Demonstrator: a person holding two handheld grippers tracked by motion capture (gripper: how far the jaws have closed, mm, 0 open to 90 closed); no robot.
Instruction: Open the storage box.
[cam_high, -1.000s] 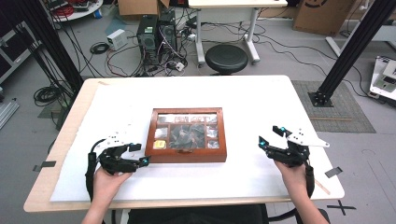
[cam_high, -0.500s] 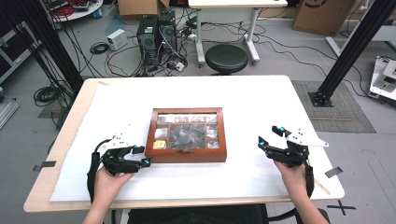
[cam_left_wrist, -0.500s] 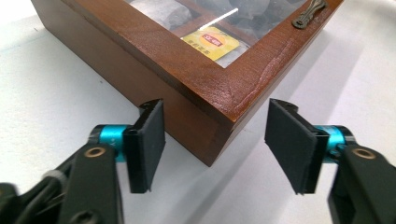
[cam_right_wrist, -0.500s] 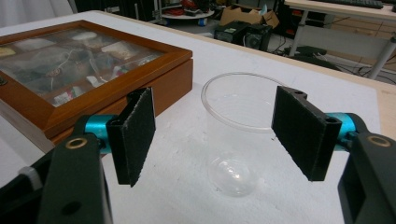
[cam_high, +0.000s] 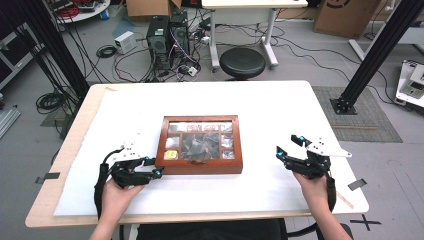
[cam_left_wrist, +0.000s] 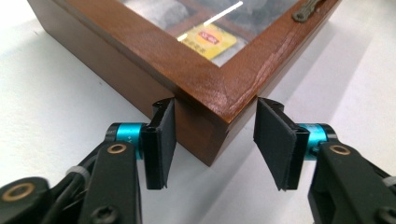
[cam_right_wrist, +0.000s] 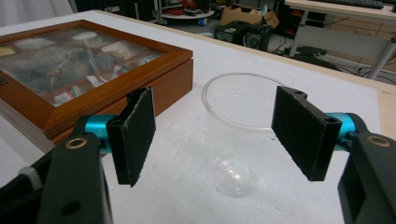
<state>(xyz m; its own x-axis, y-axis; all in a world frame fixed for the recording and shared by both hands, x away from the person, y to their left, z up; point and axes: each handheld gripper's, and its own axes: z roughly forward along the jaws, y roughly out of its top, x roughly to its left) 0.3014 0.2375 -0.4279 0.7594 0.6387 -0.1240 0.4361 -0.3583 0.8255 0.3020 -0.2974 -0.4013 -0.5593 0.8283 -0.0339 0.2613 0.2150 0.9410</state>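
Note:
A wooden box (cam_high: 202, 168) with a glass lid lies in the middle of the white-covered table, with tea bags under the glass. My left gripper (cam_high: 154, 167) is at its near left corner. In the left gripper view that corner of the box (cam_left_wrist: 140, 42) pokes between the pads of the left gripper (cam_left_wrist: 212, 135). The jaws have just been closing, and the pad tips now meet the two sides. At the right, my right gripper (cam_high: 287, 145) rests open. A clear plastic cup (cam_right_wrist: 243, 135) stands upright just beyond the pads of the right gripper (cam_right_wrist: 224, 135), beside the box (cam_right_wrist: 168, 79).
The white mat (cam_high: 250, 100) covers most of the tabletop, with bare room behind and beside the box. A round stool (cam_high: 242, 61), a computer tower (cam_high: 160, 35) and loose cables sit on the floor past the far edge. A black frame post (cam_high: 370, 55) stands at the right.
The left gripper's jaws have narrowed around the box's near left corner. Both hands and the box have stayed in place.

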